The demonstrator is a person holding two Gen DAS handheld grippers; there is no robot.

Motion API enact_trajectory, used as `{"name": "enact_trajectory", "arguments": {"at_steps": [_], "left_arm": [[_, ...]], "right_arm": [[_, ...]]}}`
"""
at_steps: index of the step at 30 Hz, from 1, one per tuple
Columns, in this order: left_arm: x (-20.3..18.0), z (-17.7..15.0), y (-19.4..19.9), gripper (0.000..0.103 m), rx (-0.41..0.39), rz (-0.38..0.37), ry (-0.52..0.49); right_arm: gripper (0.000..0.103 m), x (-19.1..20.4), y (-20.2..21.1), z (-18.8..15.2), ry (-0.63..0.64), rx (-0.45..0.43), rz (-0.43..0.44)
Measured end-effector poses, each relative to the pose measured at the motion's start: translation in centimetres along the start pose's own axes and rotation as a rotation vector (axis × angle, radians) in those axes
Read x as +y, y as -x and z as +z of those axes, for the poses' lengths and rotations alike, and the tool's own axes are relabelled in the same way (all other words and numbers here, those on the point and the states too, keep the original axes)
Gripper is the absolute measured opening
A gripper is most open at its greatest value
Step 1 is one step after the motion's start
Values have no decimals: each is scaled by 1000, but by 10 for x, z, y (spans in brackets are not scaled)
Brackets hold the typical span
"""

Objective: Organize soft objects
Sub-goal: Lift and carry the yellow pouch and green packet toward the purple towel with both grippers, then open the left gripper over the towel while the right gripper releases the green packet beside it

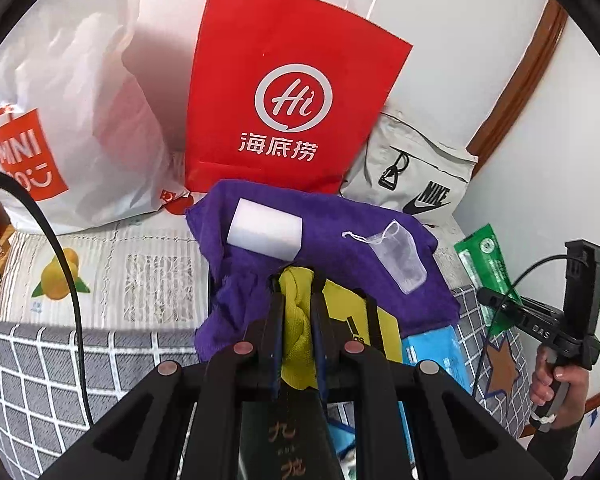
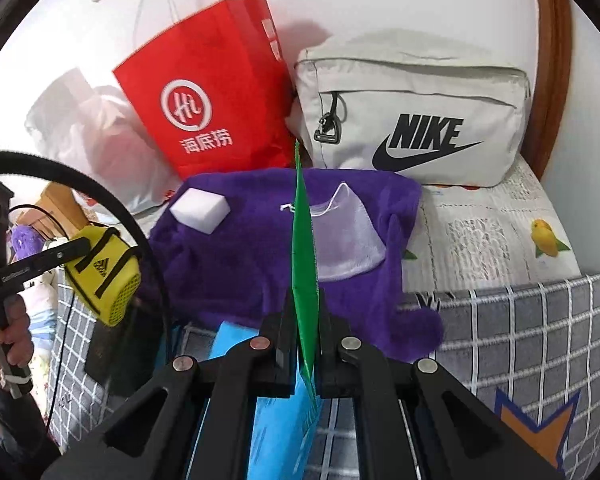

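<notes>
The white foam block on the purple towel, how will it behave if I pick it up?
The white foam block looks like sponge: probably very light and squashy. Its flat faces suggest it won't roll. Resting loose on the purple towel, it would likely slide if nudged.

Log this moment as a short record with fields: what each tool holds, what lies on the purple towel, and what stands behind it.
left tool: shut on yellow pouch
right tool: shut on green packet, held edge-on
purple towel: spread on the bed
on towel: white sponge block, mesh drawstring bag, lying apart
behind towel: red paper bag, grey Nike bag, white plastic bag
</notes>
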State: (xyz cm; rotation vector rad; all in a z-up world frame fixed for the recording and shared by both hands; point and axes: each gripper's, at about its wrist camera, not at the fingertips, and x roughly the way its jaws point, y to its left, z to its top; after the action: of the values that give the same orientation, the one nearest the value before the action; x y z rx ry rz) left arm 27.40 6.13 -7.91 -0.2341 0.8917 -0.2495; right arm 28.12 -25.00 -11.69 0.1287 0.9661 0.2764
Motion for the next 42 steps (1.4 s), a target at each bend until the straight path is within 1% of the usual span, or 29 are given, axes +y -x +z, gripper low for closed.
{"name": "enact_trajectory", "arguments": {"at_steps": [5,10,15,20,23,25,28,31,32,33,34,35,37,38,39,41,42], "left_arm": [[-2,11,-19,13,17,6,-8],[-2,20,-39,13,33,10,-14],[-2,24,-62,13,66,11,-26],[1,25,-78,13,92,6,-18],[4,26,-81,13,98,6,-15],[6,26,-83,13,101,9,-17],[8,29,-87,13,105,14,-16],[8,31,-92,13,114,20,-20],[8,31,-95,13,119,21,-21],[8,31,-98,13,125,23,-22],[7,31,-101,13,133,27,-29],[7,30,-103,13,139,33,-36],[7,29,-107,13,143,43,-42],[7,29,-109,13,149,47,-42],[9,29,-110,13,150,52,-39],[9,29,-111,13,150,54,-38],[10,30,-112,13,148,56,-34]], "right_arm": [[6,-12,-38,17,-2,46,-9],[6,-26,-67,22,-11,97,-25],[6,-33,-81,19,-19,129,-27],[6,-33,-95,20,-32,154,6],[6,-33,-103,20,-27,175,5],[6,-34,-108,19,-42,190,25],[8,-34,-111,17,-43,197,49],[9,-34,-107,16,-29,190,37],[15,-35,-105,16,-27,186,34],[26,-37,-102,15,-24,184,30],[33,-37,-99,15,-19,179,21],[38,-38,-97,15,-15,173,28],[41,-36,-92,15,1,170,24],[43,-35,-88,16,14,162,-1],[48,-33,-82,17,28,148,-27],[56,-32,-73,19,54,123,-50],[57,-30,-70,21,63,110,-57]]}}
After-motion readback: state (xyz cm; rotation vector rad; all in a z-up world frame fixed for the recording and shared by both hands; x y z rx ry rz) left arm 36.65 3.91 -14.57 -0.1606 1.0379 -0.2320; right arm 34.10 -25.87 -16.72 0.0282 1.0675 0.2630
